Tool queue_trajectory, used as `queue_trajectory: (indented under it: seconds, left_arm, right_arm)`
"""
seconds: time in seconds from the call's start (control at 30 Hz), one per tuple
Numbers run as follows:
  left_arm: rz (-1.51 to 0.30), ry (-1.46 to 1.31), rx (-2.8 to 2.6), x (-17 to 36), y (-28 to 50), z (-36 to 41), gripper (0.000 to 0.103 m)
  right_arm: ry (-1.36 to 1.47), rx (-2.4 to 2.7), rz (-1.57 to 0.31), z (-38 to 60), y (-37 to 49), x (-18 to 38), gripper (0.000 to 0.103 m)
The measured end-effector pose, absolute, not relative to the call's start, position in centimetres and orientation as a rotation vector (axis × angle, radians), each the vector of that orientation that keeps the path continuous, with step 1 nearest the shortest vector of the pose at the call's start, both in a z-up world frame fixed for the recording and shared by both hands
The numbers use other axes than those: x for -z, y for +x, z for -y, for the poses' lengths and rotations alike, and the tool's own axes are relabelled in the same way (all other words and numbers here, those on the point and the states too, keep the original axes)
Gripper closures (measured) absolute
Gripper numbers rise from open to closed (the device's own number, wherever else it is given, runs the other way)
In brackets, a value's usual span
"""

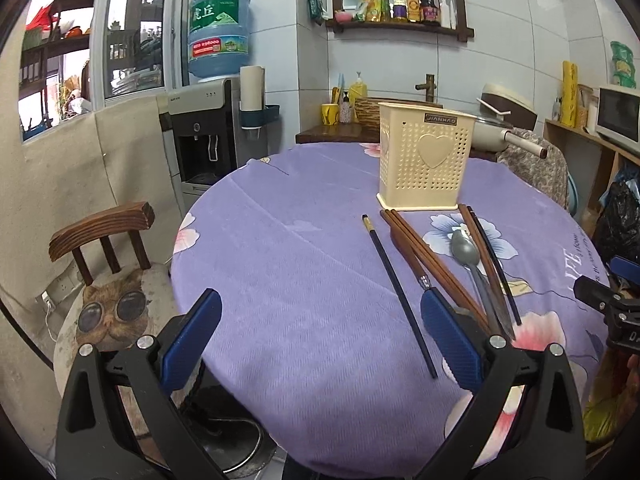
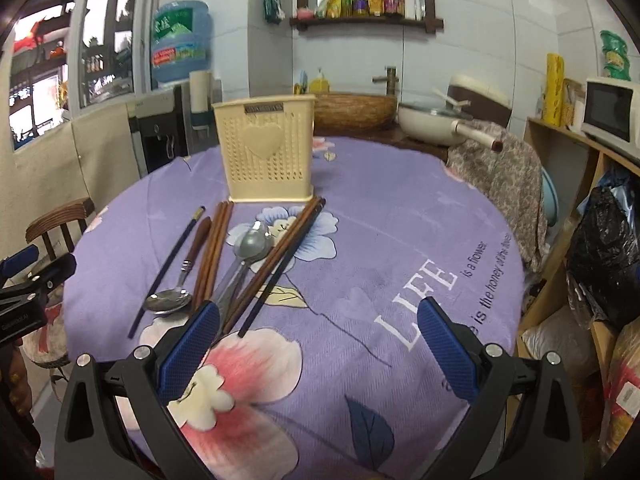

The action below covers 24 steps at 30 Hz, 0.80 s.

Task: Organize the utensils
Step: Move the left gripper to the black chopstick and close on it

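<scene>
I see nothing sorted yet: brown wooden chopsticks (image 2: 214, 256) and steel spoons (image 2: 250, 245) lie ahead of my wide, empty jaws, outside the cream perforated plastic holder (image 2: 266, 156).

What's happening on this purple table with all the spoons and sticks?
A person holds a two-finger gripper in each hand, ready to tidy up. Chopsticks and two spoons lie loose on the purple tablecloth, just in front of a cream holder with a heart on it. The left gripper and the right gripper are both open and hold nothing. No utensil shows above the holder's rim yet.
</scene>
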State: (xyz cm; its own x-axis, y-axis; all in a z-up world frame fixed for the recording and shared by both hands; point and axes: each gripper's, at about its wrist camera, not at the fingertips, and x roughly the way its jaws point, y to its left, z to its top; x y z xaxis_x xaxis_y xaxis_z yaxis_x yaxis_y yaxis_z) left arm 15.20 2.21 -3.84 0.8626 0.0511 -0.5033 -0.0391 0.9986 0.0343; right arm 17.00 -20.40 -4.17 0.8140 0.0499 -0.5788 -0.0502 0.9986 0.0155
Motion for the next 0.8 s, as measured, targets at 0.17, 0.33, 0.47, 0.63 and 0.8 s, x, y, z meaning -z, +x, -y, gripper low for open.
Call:
queue_trajectory:
  seconds: [0.17,0.33,0.47,0.63,0.8]
  left_arm:
    - [-0.581,0.020,-0.021,3.2,19.9,-2.1,0.008]
    - [-0.686,-0.034,0.013,3.5,24.8,-2.2,0.021]
    - [-0.746,-0.053,0.034,4.4,27.3,-2.0,0.029]
    - [-0.762,-0.023,0.055,5.0,28.7,-1.3,0.029]
    - [-0.771,-0.020,0.053,5.3,29.9,-1.1,0.029]
  right_arm:
    - [-0.031,-0.045,-0.684,19.4,22.0,3.9,0.010]
    - [-0.004,-0.071,-0.763,18.6,26.8,4.5,0.035]
    - [0.041,-0.051,-0.832,19.0,29.8,5.3,0.051]
    - [0.052,-0.044,-0.897,18.8,32.3,6.4,0.067]
    - [0.068,-0.031,-0.931,18.8,33.6,7.1,0.078]
